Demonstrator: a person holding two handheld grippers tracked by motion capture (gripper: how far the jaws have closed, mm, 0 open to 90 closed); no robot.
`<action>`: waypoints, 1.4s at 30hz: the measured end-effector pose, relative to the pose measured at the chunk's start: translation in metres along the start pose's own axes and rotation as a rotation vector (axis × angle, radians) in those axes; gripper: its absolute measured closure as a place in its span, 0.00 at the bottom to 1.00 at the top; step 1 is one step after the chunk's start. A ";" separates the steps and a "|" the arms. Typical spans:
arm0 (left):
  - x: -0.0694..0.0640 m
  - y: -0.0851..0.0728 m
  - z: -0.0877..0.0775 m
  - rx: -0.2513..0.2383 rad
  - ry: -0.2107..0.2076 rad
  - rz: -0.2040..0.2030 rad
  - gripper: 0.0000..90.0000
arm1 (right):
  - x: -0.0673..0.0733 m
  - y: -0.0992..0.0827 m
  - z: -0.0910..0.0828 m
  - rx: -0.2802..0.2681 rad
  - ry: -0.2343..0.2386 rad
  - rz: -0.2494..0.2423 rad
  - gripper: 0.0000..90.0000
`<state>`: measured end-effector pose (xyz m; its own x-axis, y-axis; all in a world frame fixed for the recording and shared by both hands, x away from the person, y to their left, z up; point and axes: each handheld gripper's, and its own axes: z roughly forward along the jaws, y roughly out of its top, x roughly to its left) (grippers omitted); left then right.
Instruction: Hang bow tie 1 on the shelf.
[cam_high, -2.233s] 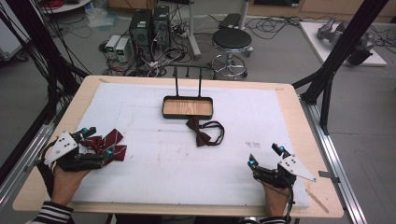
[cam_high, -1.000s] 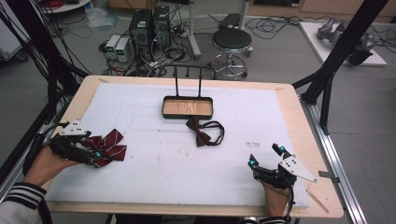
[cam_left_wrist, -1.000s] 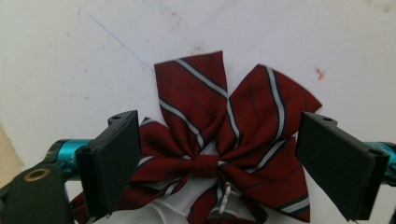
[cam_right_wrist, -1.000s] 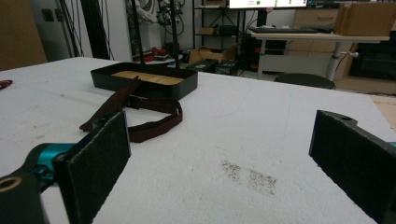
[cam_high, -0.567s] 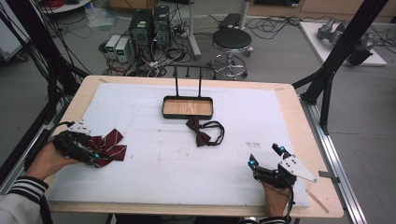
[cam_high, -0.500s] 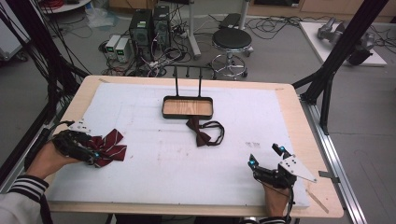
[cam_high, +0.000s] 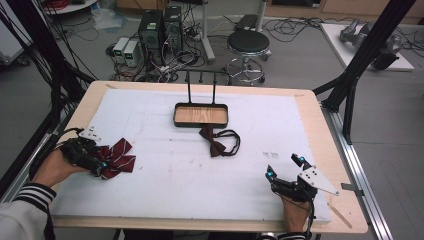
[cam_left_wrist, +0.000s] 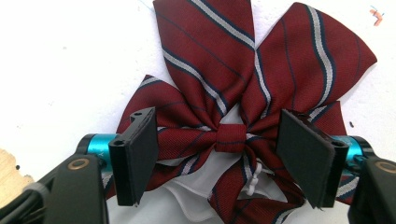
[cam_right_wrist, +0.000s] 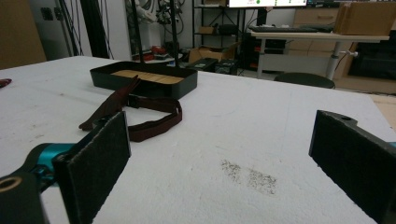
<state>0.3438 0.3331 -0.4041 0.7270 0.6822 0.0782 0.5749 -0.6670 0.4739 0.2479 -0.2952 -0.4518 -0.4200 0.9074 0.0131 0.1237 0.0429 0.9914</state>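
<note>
From above, my left tongs (cam_high: 100, 162) sit on the striped red bow tie (cam_high: 117, 157), which lies on the white counter (cam_high: 170, 180) well to the left of the black tray (cam_high: 200, 116) and nearer me than it. My right tongs (cam_high: 285, 172) rest far over on the other side of the tray, close to the counter's near edge. A second, plain dark bow tie (cam_high: 216, 142) lies just in front of the tray, between my two hands but nearer neither by much. The striped one is plainly the left hand's job.

Along my left tongs (cam_left_wrist: 224, 154), the striped bow tie (cam_left_wrist: 233, 93) lies straight ahead and under the jaws, its centre knot (cam_left_wrist: 231, 137) midway between them. The bow's long axis runs from jaw to jaw, so the pads stand over the wings. The jaws have just been closing with the cloth between them, yet they are still spread and not pinching.

Along my right tongs (cam_right_wrist: 219, 158), the jaws stand wide apart with nothing between them. The dark bow tie (cam_right_wrist: 135, 114) and the tray (cam_right_wrist: 144, 77) lie ahead and to the left.
</note>
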 end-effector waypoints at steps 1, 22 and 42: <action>0.001 0.001 0.000 0.009 0.000 0.007 0.35 | 0.000 0.000 0.000 0.000 0.000 -0.001 0.05; 0.004 0.009 0.009 0.086 -0.061 -0.008 0.51 | 0.000 0.000 0.000 0.006 -0.001 0.003 0.05; 0.007 0.005 0.012 0.077 -0.087 -0.101 0.70 | 0.000 0.000 0.000 0.004 -0.001 0.008 0.05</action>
<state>0.3556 0.3309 -0.4117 0.6920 0.7206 -0.0447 0.6714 -0.6195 0.4067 0.2481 -0.2956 -0.4518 -0.4178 0.9083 0.0206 0.1306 0.0376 0.9907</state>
